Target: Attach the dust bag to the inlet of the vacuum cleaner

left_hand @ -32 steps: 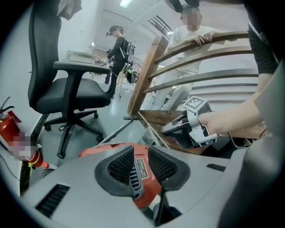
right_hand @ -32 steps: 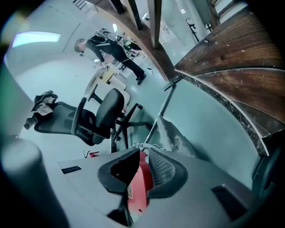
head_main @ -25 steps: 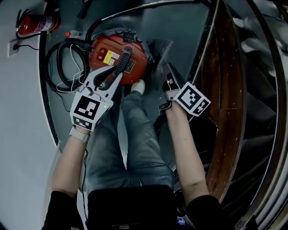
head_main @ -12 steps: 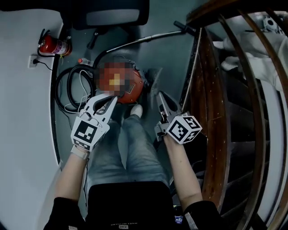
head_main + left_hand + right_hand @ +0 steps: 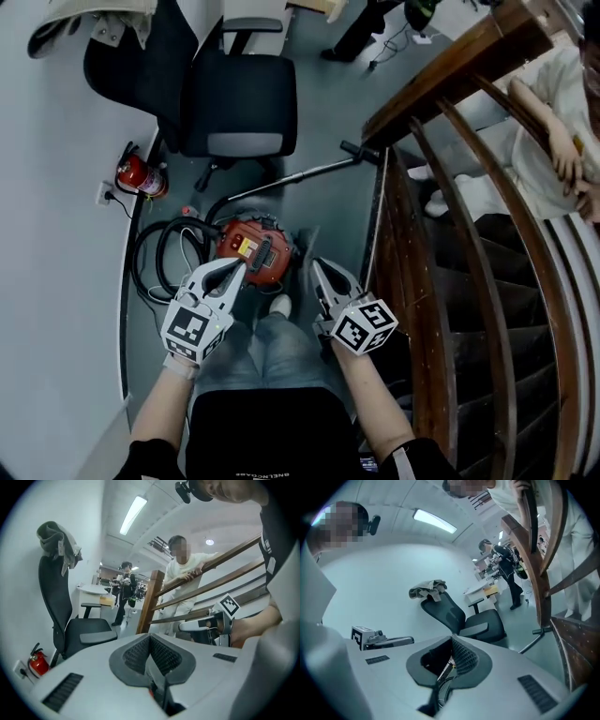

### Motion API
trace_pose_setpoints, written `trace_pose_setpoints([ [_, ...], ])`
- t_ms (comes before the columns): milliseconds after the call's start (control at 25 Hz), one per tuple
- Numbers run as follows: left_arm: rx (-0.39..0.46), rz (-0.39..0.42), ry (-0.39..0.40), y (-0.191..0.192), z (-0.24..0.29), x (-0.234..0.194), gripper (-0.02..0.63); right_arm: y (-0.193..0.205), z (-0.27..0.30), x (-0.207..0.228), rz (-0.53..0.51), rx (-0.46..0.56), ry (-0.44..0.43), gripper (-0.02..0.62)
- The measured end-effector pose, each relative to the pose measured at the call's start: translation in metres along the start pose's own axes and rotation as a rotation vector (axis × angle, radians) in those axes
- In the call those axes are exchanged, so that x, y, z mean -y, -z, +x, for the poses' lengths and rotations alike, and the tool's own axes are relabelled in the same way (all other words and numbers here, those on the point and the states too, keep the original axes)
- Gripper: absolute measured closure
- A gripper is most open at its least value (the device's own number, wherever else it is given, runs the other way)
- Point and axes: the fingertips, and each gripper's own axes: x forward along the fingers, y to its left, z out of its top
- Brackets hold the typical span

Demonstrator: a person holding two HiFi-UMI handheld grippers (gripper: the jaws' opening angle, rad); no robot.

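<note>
left gripper (image 5: 150, 635): jaws together | chair (image 5: 86, 631) left | 1 person (image 5: 180, 573) apparently leaning on railing (image 5: 225, 562)

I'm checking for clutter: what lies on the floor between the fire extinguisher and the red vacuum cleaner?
In the head view, a coiled black hose lies there on the floor, close beside the vacuum cleaner.

A black chair (image 5: 239, 117) stands ahead of me, cloth (image 5: 89, 19) on its back; a red extinguisher (image 5: 141, 175) by the wall socket (image 5: 103, 194); someone (image 5: 539, 159) leans on the banister (image 5: 450, 70).
</note>
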Motion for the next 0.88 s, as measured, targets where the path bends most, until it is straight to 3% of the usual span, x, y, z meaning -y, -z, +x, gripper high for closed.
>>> trace_pose_setpoints([
  [440, 0.120, 0.058, -0.030, -0.112, -0.068, 0.019, 0.589, -0.083, -0.025, -0.098, -0.104, 0.059, -0.090, 0.569],
  [880, 0.199, 0.111, -0.032, -0.184, -0.126, 0.051, 0.590, -0.141, -0.058, -0.187, -0.204, 0.131, -0.165, 0.569],
])
